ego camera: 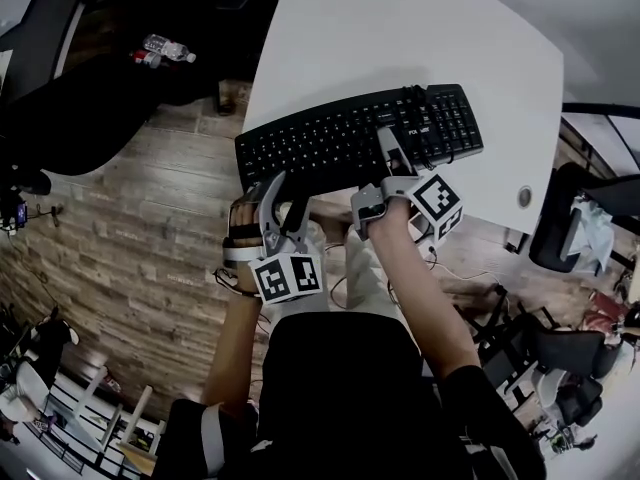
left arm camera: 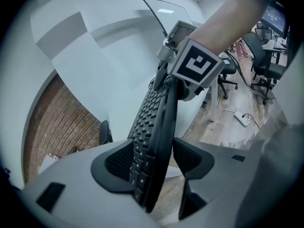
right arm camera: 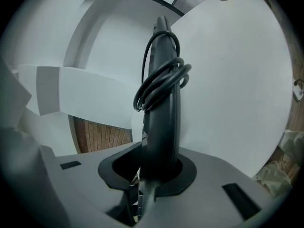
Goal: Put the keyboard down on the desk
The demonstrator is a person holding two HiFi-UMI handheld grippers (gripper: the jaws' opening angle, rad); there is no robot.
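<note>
Head view: left gripper (ego camera: 272, 196) nearest, right gripper (ego camera: 392, 168) just beyond. The keyboard (ego camera: 350, 138) appears to rest on the desk (ego camera: 400, 28), its near edge reaching out to both sets of fingers.

Left gripper view: jaws spread wide. The keyboard's edge sits between the pads (left arm camera: 114, 163), touching neither.

Right gripper view: jaws clamped on the keyboard's edge, with the coiled cable (right arm camera: 161, 82) just beyond the fingers.

Step, as judged: letting go. Next move: part the right jaws, then draw both grippers straight back.
</note>
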